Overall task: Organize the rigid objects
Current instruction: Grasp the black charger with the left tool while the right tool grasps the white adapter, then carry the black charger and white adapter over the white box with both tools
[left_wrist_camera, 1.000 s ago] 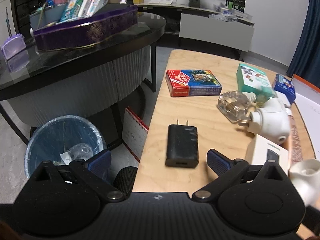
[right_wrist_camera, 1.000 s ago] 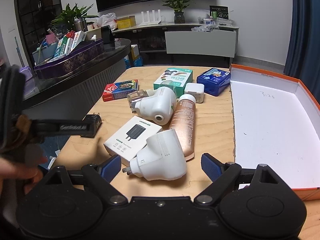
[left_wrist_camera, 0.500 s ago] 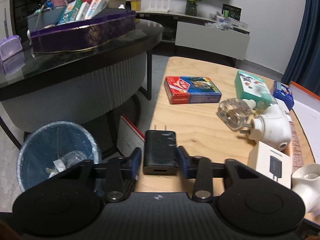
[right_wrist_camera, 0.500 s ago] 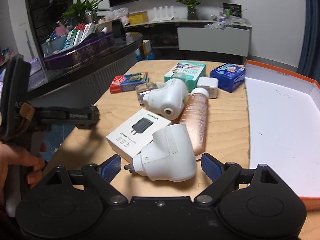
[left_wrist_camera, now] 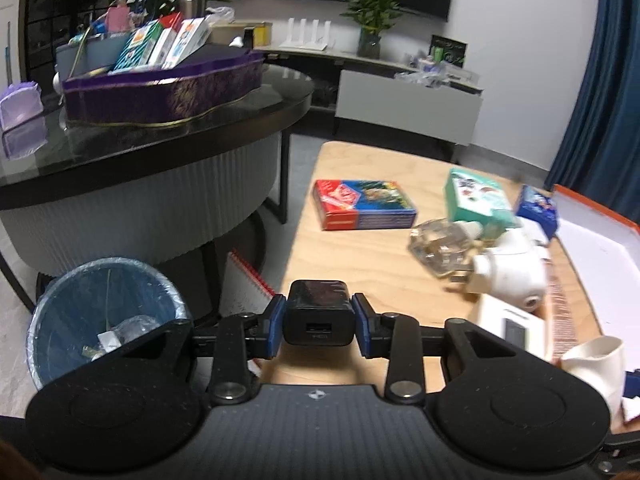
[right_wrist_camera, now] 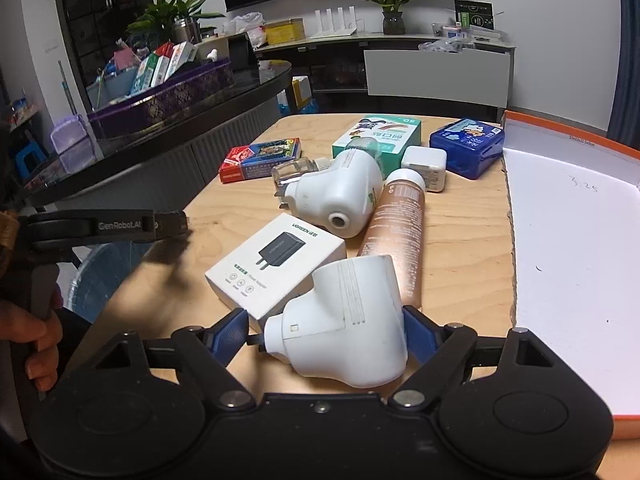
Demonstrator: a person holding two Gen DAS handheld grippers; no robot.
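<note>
My left gripper (left_wrist_camera: 319, 326) is shut on a black USB charger (left_wrist_camera: 319, 312) and holds it above the left edge of the wooden table (left_wrist_camera: 360, 256). My right gripper (right_wrist_camera: 326, 338) has closed around a white plug-in device (right_wrist_camera: 340, 324) at the table's near edge; its jaws touch both sides. The left gripper also shows from the side in the right wrist view (right_wrist_camera: 120, 226). An open white box with an orange rim (right_wrist_camera: 568, 240) lies at the right.
On the table lie a white charger box (right_wrist_camera: 276, 264), a second white plug-in device (right_wrist_camera: 336, 196), a copper bottle (right_wrist_camera: 396, 224), a red card box (right_wrist_camera: 260, 154), a green box (right_wrist_camera: 380, 134), a blue case (right_wrist_camera: 466, 146). A blue bin (left_wrist_camera: 100, 316) stands on the floor at the left.
My left gripper closed on the black charger and lifted it off the table. My right gripper moved forward and narrowed around the white plug-in device.
</note>
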